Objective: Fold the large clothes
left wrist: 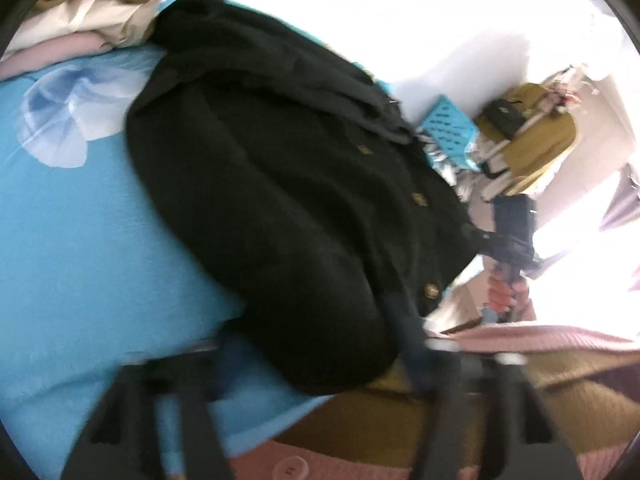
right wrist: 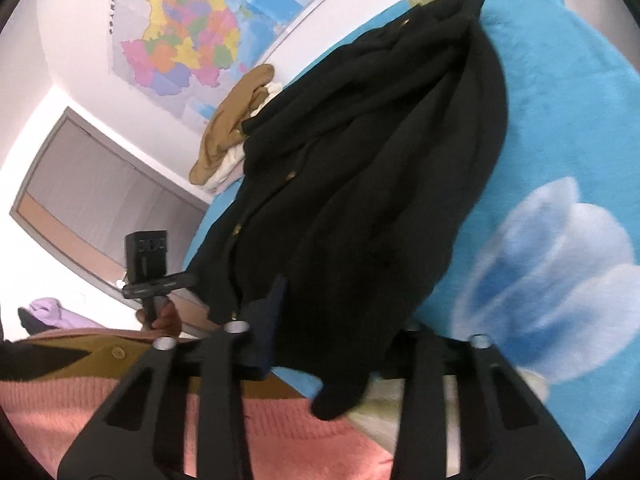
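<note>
Close in front of your right gripper (right wrist: 320, 344), the near hem of the black buttoned coat (right wrist: 360, 200) sags between the fingers; whether the pads actually pinch it is hidden by the cloth, so I cannot tell if that gripper has it. At your left gripper (left wrist: 320, 356) the picture is smeared, and I cannot tell there either whether the jaws have closed on the near edge.

From both grippers the coat stretches away across the blue floral bedsheet (left wrist: 60, 240), partly doubled over with deep ridges. It looks thick, soft and fairly heavy, so expect it to droop and drag. Take it by the hem corners, well apart.

Beyond its far end lies a pile of tan and cream clothes (right wrist: 224, 136).
</note>
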`<state>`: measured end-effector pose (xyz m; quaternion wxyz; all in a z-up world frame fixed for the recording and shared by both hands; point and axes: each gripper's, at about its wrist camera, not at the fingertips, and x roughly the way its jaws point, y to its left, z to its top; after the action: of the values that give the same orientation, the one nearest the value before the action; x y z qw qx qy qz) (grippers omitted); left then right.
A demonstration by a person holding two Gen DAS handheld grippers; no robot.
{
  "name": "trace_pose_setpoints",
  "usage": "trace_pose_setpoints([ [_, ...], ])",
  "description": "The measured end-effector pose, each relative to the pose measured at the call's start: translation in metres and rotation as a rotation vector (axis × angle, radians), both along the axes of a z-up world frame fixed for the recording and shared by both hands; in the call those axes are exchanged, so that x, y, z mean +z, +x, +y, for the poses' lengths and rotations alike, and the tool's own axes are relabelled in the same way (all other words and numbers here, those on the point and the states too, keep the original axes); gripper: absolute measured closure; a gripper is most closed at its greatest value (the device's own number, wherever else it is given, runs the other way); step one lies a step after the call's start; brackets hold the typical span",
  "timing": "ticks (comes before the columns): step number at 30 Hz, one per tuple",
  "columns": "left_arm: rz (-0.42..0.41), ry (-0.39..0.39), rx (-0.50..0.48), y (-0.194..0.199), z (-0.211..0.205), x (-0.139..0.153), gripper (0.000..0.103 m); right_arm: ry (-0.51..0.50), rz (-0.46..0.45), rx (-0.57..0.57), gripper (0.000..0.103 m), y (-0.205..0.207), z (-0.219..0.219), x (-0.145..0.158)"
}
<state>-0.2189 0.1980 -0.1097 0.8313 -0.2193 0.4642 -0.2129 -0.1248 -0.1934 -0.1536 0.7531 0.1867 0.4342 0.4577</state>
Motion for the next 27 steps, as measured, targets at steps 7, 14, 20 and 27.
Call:
trace_pose_setpoints([
  [7,-0.068,-0.087,0.088,-0.002,0.015,0.024,0.092,0.132,-0.096,-0.057,0.089,-0.004,-0.012,0.039],
  [14,-0.146,-0.145,0.153,0.006,0.030,0.072,0.092,0.242,-0.243,-0.107,0.089,-0.002,-0.025,0.100],
  [20,-0.146,-0.128,0.152,-0.004,0.027,0.075,0.092,0.245,-0.240,-0.100,0.089,-0.005,-0.029,0.101],
  [27,-0.177,-0.121,0.153,-0.025,0.035,0.079,0.093,0.269,-0.287,-0.101,0.090,-0.031,-0.032,0.105],
])
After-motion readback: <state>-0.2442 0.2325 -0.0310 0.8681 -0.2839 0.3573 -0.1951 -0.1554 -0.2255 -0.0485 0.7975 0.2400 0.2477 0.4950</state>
